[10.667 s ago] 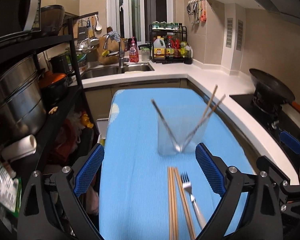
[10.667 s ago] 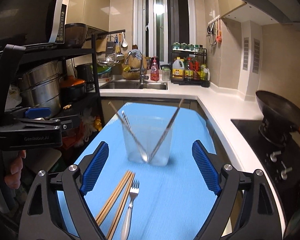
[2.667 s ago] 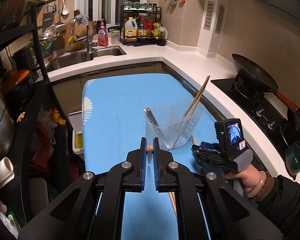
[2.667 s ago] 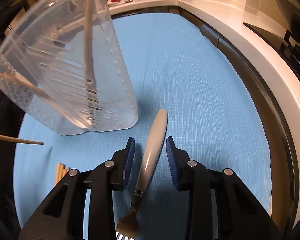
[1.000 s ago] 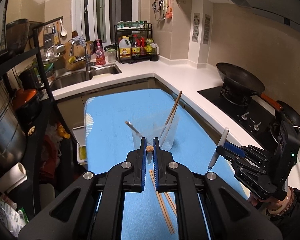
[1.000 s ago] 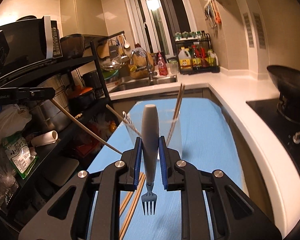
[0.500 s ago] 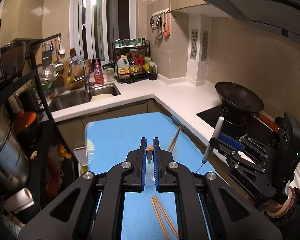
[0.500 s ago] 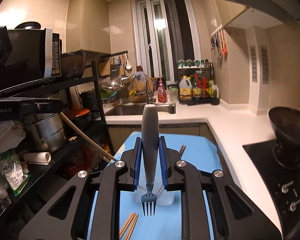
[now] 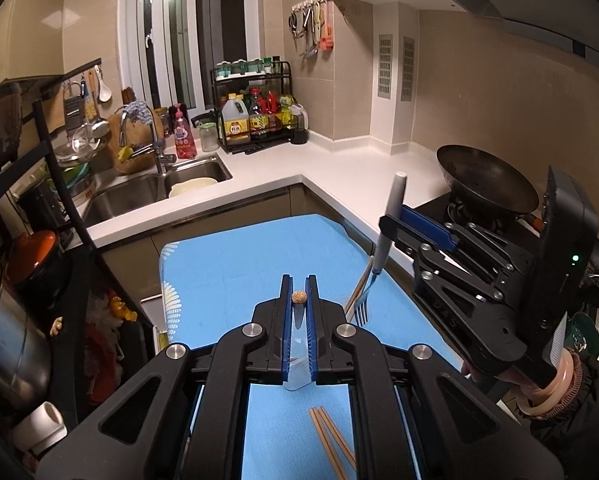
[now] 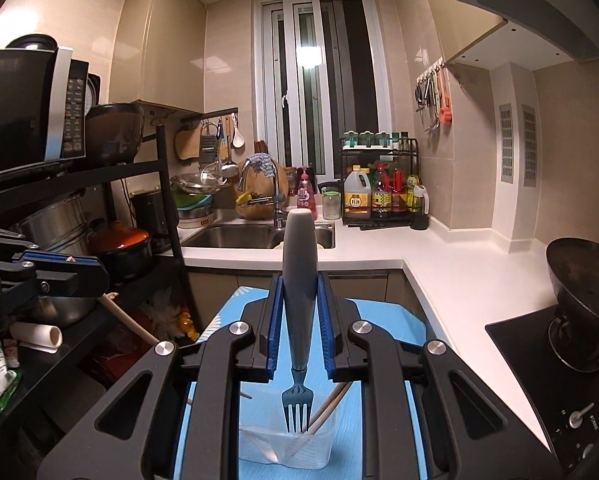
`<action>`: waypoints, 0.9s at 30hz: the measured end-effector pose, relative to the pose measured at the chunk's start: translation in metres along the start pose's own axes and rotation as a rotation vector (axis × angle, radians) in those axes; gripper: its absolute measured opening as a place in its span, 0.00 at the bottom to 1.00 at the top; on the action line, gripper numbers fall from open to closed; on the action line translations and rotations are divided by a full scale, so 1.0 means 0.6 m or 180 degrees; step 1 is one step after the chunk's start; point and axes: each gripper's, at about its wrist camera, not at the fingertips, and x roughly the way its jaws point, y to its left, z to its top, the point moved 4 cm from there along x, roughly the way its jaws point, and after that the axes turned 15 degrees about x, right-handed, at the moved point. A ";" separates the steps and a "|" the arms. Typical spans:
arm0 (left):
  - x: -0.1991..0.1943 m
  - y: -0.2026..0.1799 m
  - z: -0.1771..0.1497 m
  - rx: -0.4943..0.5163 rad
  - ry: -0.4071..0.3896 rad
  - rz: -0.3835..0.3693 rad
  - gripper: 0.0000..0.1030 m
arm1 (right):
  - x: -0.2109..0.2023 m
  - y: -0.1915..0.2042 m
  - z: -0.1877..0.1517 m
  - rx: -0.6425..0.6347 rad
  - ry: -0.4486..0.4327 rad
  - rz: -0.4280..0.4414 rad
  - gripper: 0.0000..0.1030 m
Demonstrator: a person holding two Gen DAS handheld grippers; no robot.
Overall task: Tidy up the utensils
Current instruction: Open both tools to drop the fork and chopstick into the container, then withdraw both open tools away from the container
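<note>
My right gripper (image 10: 299, 328) is clamped on the grey handle of a fork (image 10: 298, 312). The fork hangs upright, tines down. In the right wrist view the tines sit directly above the open mouth of a clear plastic container (image 10: 287, 446); whether they have entered it cannot be told.

The clear plastic container stands on the blue mat (image 10: 379, 456) covering the worktop (image 9: 235, 264). Inside it lean wooden chopsticks (image 10: 329, 404), their upper ends resting against the right rim. At least one more pale utensil handle shows through the left wall; its type cannot be told.

My left gripper (image 9: 298, 294) is closed on a single wooden chopstick (image 9: 298, 297); its round end shows between the blue pads (image 9: 286, 320). In the right wrist view the chopstick's shaft slopes down from the left gripper toward the container.

Three or so loose chopsticks (image 9: 331, 444) lie flat on the blue mat, near the left gripper's underside and apart from the container.

In the left wrist view the container is largely hidden behind the left gripper's fingers; only a translucent strip shows between them.
</note>
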 end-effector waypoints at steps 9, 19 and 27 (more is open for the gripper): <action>0.063 0.005 -0.032 -0.0033 0.0201 -0.0035 0.06 | 0.049 -0.016 -0.053 -0.0042 0.0161 -0.0074 0.17; 0.078 0.010 -0.050 -0.0091 0.0319 0.0172 0.78 | 0.062 -0.033 -0.091 0.0009 0.0362 -0.0134 0.55; 0.046 0.044 -0.096 -0.0406 0.0334 0.0446 0.93 | -0.009 -0.038 -0.106 0.0017 0.0305 -0.0127 0.67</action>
